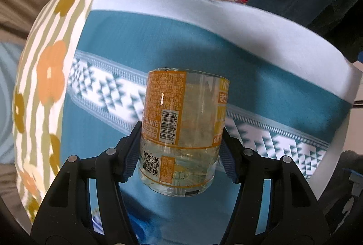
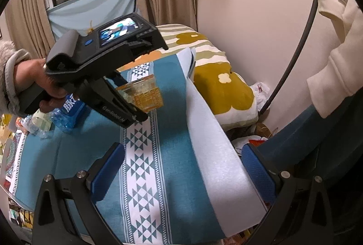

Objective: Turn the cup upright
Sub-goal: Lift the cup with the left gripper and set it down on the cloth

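Observation:
The cup [image 1: 181, 129] is clear plastic cut from a bottle, with an orange label, a barcode and a QR code. My left gripper [image 1: 179, 149] is shut on the cup, its blue-padded fingers [image 1: 131, 154] pressing both sides, and holds it above the teal patterned cloth [image 1: 261, 90]. In the right wrist view the left gripper [image 2: 136, 109] shows at upper left with the cup [image 2: 145, 93] between its fingers, held in a person's hand. My right gripper [image 2: 181, 170] is open and empty over the cloth [image 2: 177, 154], nearer the front.
A floral cushion [image 2: 222, 90] lies at the far right and shows at the left in the left wrist view [image 1: 50, 77]. A white foam sheet [image 2: 217, 154] edges the cloth. A crushed blue water bottle [image 2: 68, 113] lies at left. A wall stands behind.

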{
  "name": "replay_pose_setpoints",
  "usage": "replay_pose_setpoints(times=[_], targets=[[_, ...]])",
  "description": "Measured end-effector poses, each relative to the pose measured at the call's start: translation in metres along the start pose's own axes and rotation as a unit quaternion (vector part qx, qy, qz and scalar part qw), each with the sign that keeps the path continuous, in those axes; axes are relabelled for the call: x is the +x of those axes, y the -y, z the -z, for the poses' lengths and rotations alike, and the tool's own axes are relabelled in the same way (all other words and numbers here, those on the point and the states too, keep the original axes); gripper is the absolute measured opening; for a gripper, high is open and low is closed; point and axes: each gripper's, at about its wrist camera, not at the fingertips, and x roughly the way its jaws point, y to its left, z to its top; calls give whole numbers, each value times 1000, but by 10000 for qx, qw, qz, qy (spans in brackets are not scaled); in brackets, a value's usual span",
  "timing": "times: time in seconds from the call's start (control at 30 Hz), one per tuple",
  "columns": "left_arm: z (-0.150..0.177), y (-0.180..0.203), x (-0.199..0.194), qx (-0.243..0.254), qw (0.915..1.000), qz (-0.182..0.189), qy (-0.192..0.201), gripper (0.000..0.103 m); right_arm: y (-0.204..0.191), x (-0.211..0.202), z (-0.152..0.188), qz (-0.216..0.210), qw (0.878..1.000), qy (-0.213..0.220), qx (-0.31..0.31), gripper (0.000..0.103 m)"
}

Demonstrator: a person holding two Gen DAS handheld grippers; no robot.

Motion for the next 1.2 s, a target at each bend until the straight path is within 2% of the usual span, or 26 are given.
replay_pose_setpoints(times=[0.3,0.5,0.57,0.7,0.77,0.8,0.93,1.03,1.2], targets=[[68,5,-20,-842,9964,9,33,66,-24,-14,2,-259,9993,123,-235,103],[124,3,-25,-1780,9840,74,31,66,-46,-16,11,-543,9979,53,-338,103],[143,2,-25,-2196,9755,95,31,66,-53,-15,13,-619,9974,23,-372,103],[175,-2,-24,-3081,9511,208,68,66,-69,-14,18,-833,9954,-64,-469,103],[188,-4,-22,-3520,9356,263,103,66,-74,-13,21,-908,9945,-100,-508,103],[195,-6,-20,-3780,9252,314,138,66,-77,-13,23,-944,9941,-112,-529,103],[209,-10,-10,-4359,8991,326,233,66,-89,-14,28,-1034,9926,-123,-629,103],[213,-3,-5,-4537,8903,281,277,66,-92,-13,29,-1064,9920,-128,-670,103],[205,-2,9,-4544,8903,169,231,66,-94,-12,31,-1059,9916,-142,-728,103]])
